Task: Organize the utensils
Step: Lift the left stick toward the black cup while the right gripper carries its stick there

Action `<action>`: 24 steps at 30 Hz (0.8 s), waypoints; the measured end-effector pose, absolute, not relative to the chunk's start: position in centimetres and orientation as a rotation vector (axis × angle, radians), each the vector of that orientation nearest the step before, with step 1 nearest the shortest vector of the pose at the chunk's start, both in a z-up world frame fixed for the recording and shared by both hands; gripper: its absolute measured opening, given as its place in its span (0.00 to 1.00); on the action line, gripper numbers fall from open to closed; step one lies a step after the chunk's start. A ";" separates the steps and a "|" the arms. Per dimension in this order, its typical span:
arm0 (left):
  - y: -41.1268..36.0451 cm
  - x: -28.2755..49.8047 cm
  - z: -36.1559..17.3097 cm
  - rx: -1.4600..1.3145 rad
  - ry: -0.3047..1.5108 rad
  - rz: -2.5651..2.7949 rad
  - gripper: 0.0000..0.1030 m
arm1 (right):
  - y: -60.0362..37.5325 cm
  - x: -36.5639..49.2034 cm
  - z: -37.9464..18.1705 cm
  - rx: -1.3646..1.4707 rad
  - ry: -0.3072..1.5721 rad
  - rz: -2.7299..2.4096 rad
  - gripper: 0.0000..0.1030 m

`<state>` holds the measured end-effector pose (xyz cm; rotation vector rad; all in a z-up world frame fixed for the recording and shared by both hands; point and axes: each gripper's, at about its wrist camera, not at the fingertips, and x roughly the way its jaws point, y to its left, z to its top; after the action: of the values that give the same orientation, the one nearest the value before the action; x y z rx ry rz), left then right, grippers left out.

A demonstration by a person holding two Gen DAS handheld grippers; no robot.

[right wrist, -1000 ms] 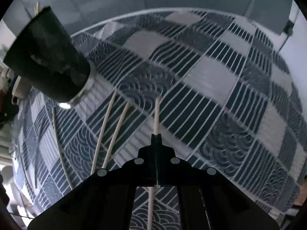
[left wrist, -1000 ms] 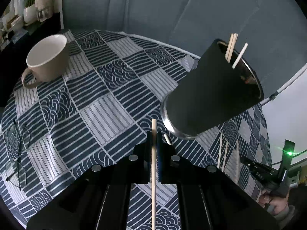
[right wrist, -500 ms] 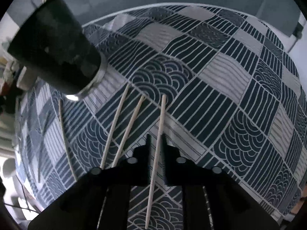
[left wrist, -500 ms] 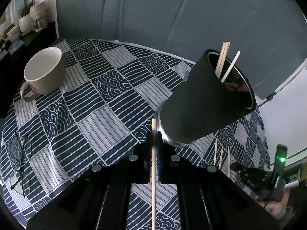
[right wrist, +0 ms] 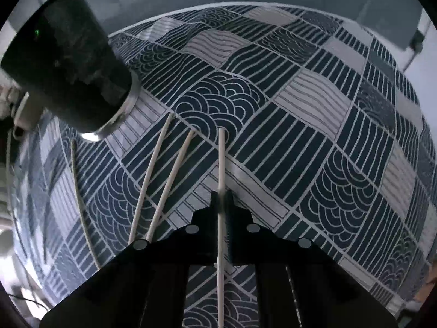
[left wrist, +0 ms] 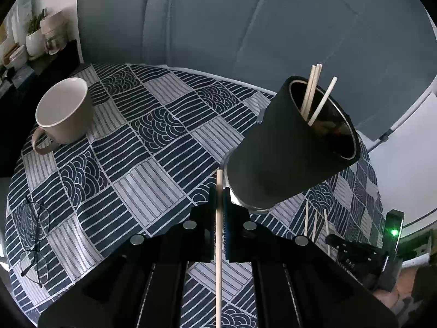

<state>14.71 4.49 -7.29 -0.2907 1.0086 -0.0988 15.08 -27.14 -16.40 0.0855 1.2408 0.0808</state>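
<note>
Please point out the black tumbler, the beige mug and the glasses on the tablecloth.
black tumbler [left wrist: 284, 147]: left wrist view, on its outer side wall.
beige mug [left wrist: 82, 114]: left wrist view, on its outer wall beside the rim.
glasses [left wrist: 34, 262]: left wrist view, on the lower lens.

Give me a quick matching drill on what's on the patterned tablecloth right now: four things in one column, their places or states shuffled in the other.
Things:
1. tall black metal-lined tumbler
2. beige ceramic mug
3. thin-framed eyeglasses
4. pale wooden chopstick in the left gripper

Places or states:
A. folded flat near the cloth's edge
B. empty, standing far from the tumbler
C. clamped between shut jaws
D. holds several chopsticks poking out

Pairs: 1-D, 2-B, 3-A, 4-C
</note>
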 end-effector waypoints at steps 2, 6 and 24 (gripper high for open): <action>4.5 14.8 -7.2 -0.290 1.005 -0.100 0.05 | -27.6 15.2 -16.1 0.113 1.240 0.079 0.04; 4.4 15.1 -6.7 -0.272 0.996 -0.094 0.05 | -28.6 15.8 -14.1 0.146 1.195 0.074 0.04; 3.2 18.9 1.1 -0.209 0.828 -0.124 0.05 | -26.0 20.7 1.5 0.156 0.822 0.234 0.04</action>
<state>18.91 3.17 1.15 -0.2094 0.8276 -0.1239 20.67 -26.01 1.49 0.1556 0.8219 0.2343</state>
